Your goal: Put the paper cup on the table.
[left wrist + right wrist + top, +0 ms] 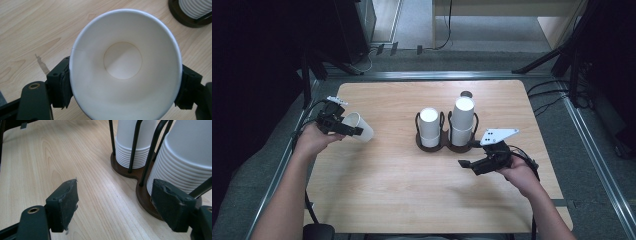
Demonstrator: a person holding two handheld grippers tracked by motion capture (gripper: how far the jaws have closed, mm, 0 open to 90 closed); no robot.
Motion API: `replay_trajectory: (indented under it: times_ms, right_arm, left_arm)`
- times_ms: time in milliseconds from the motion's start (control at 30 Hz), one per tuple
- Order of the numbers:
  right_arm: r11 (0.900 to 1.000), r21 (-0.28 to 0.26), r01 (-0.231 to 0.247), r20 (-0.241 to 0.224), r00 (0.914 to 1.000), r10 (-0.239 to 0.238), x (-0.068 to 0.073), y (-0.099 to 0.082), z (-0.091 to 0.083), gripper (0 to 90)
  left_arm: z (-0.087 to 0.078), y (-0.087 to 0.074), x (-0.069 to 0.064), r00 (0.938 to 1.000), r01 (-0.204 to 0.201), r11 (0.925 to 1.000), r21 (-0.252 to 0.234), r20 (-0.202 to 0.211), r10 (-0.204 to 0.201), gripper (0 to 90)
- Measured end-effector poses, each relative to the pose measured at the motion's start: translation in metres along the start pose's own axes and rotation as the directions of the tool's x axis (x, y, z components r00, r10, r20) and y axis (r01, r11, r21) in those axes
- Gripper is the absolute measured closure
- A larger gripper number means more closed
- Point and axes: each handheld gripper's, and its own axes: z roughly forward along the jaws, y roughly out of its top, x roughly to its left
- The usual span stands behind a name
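Light wood bench (382, 195) carries a dark two-ring wire cup holder (447, 142) near the centre, a stack of white paper cups (463, 120) in each ring. At 9 o'clock the left gripper (343, 125) is clamped on a single white paper cup (359, 127), tipped sideways. At 4 o'clock the right gripper (468, 165) hangs wide open, holding nothing.
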Motion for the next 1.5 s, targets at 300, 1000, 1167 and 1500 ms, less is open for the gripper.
replay_trajectory:
  times_ms: [300, 1000, 1167, 1500]
  right_arm:
    - [1.0000, 0.005, 0.003, 0.002, 1.0000, -0.003, -0.001, -0.001, 0.001, 22.3]
    - [1.0000, 0.003, -0.005, 0.014, 0.9999, 0.005, -0.003, -0.003, 0.000, 22.3]
    - [1.0000, 0.005, 0.000, 0.011, 0.9999, 0.000, -0.002, -0.002, 0.000, 22.4]
    - [1.0000, 0.005, 0.002, 0.010, 0.9999, -0.002, -0.003, -0.002, 0.000, 22.4]
  left_arm:
    - [0.009, 0.004, 0.004, 0.9993, 0.014, 0.9981, 0.061, -0.035, -0.012, 20.2]
    - [0.034, 0.014, -0.001, 0.9906, 0.004, 0.9840, 0.178, -0.135, 0.021, 18.8]
    - [0.035, 0.015, 0.000, 0.9907, 0.019, 0.9824, 0.186, -0.136, 0.006, 18.1]
    - [0.040, 0.012, 0.001, 0.9914, 0.049, 0.9794, 0.196, -0.129, -0.024, 12.0]
